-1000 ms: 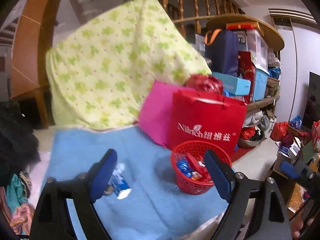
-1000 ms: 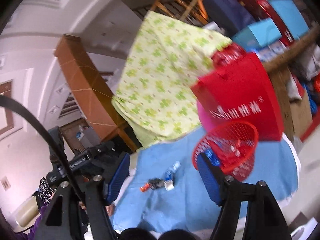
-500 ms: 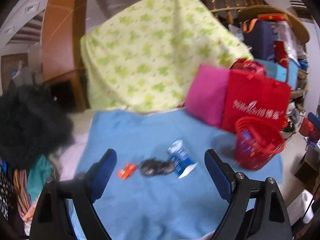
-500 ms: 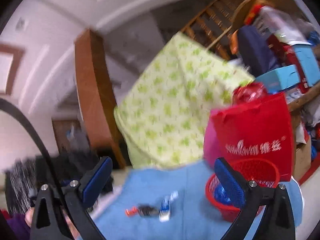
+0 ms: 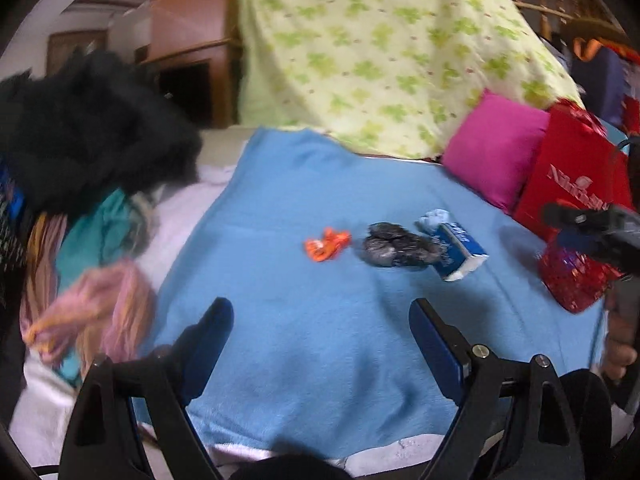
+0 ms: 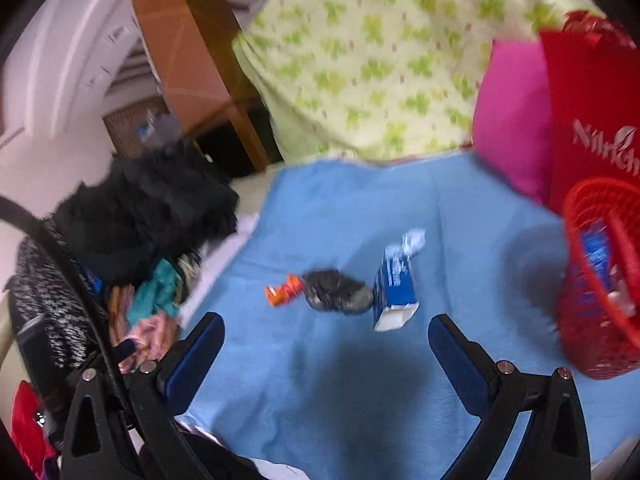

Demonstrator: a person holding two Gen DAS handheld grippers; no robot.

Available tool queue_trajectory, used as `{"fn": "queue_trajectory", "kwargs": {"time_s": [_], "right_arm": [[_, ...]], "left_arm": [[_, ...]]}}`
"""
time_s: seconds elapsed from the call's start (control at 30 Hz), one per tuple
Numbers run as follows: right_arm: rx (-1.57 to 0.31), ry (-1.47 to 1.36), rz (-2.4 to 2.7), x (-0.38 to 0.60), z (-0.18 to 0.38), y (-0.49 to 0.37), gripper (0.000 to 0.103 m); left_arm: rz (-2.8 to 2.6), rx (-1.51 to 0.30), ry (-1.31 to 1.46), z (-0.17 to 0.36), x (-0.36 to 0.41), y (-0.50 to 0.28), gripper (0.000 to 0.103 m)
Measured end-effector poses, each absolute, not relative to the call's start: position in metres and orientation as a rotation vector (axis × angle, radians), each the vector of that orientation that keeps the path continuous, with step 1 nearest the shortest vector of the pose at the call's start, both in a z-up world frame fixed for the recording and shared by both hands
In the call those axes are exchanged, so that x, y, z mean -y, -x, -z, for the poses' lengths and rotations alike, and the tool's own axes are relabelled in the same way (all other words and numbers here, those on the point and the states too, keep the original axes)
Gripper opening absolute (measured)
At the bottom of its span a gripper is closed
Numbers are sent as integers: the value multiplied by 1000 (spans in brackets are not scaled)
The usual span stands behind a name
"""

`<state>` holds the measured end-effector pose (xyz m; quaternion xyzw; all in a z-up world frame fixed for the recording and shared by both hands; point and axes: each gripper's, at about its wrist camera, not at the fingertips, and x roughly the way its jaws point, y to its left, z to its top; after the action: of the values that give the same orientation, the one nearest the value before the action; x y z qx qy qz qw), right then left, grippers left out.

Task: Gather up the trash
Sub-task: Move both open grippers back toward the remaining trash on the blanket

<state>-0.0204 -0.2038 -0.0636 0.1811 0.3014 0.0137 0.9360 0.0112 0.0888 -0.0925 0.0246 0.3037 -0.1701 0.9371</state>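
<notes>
Three pieces of trash are laid in a row on the blue blanket: an orange wrapper, a crumpled black bag and a blue carton. The red basket is seen to their right. Both the left gripper and right gripper are held wide, empty.

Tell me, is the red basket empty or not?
Not empty. The red basket already holds a blue packet and other pieces.
</notes>
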Motion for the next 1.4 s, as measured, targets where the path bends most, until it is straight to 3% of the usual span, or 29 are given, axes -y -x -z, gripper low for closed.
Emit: {"fn": "queue_trajectory", "kwargs": {"time_s": [0.47,0.87,1.4], "right_arm": [[-755,-326,37,178,82,-76,103],[-737,-270,76,160,65,-85,103],[-820,-250,141,168,84,-97,103]], "left_arm": [[218,-515,-128,76,-151,-15,89],[244,-516,-135,57,-182,-32,89],[283,-512,-215,59,-190,-27,89]]}}
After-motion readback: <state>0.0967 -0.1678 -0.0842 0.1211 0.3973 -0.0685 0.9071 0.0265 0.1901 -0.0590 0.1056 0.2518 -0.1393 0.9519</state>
